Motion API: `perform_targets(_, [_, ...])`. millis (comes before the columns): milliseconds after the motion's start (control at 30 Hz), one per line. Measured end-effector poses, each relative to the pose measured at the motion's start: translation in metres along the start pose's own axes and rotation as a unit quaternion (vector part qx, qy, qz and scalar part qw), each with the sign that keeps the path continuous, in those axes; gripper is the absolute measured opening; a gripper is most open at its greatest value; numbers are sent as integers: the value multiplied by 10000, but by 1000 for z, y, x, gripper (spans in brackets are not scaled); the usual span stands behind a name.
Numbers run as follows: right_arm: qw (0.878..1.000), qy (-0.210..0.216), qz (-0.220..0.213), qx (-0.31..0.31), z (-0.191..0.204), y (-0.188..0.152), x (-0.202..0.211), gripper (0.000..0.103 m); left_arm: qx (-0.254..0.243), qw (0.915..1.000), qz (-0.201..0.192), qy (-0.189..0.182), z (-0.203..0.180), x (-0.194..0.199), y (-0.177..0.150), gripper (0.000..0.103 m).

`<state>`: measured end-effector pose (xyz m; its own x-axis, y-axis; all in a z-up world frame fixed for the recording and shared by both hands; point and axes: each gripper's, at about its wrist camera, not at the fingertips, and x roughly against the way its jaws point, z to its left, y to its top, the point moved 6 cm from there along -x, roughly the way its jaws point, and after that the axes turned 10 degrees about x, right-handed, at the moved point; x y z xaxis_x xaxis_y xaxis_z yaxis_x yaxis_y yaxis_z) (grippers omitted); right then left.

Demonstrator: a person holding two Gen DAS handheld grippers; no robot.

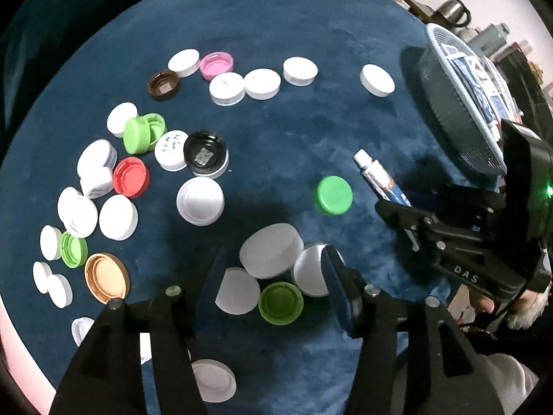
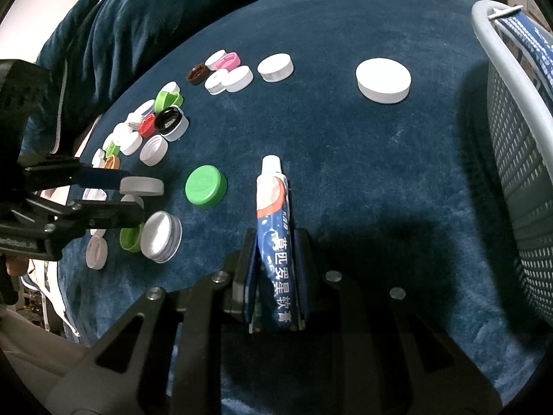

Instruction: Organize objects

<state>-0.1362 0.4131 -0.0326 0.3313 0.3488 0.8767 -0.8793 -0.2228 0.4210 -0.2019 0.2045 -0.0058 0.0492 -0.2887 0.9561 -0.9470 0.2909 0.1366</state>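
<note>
The right claw (image 2: 274, 269) clenches the toothpaste tube (image 2: 274, 228); left claw (image 1: 273, 276) released over caps; carry the tube level to the basket (image 2: 511, 145).

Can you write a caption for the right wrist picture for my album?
Right gripper clamps a toothpaste tube over blue cloth, bottle caps scattered left, basket right.

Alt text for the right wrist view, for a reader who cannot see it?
The right gripper is shut on a toothpaste tube above a blue cloth strewn with bottle caps, a lone green cap nearest. A mesh basket stands at right.
</note>
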Motion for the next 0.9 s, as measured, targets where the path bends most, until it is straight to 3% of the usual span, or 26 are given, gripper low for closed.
perform_targets(67, [10000,-2,0,-7,0,0,0,21,141,9998,7,-147,-13,2,-19,59])
perform_targets(233, [10000,-6,1,-4,0,0,0,21,683,9946,-55,-780,-24,14,-31,59])
perform_targets(333, [10000,-27,-1,-4,0,0,-1,21,675,9956,-73,-651,-37,4,-22,59])
perform_targets(667, [10000,-39,6,-4,0,0,0,21,230,9982,416,-352,-40,-18,-33,58])
perform_targets(700, [10000,-43,15,-9,0,0,0,21,189,9985,389,-341,-39,-17,-33,56])
perform_targets(733, [10000,-47,28,-16,0,1,0,21,162,9986,354,-352,-39,-15,-33,45])
perform_targets(767, [10000,-52,39,-25,0,2,0,21,152,9987,324,-352,-39,-13,-33,41])
perform_targets(900, [10000,-77,0,-28,0,4,2,20,165,9994,98,-305,-37,0,-30,41])
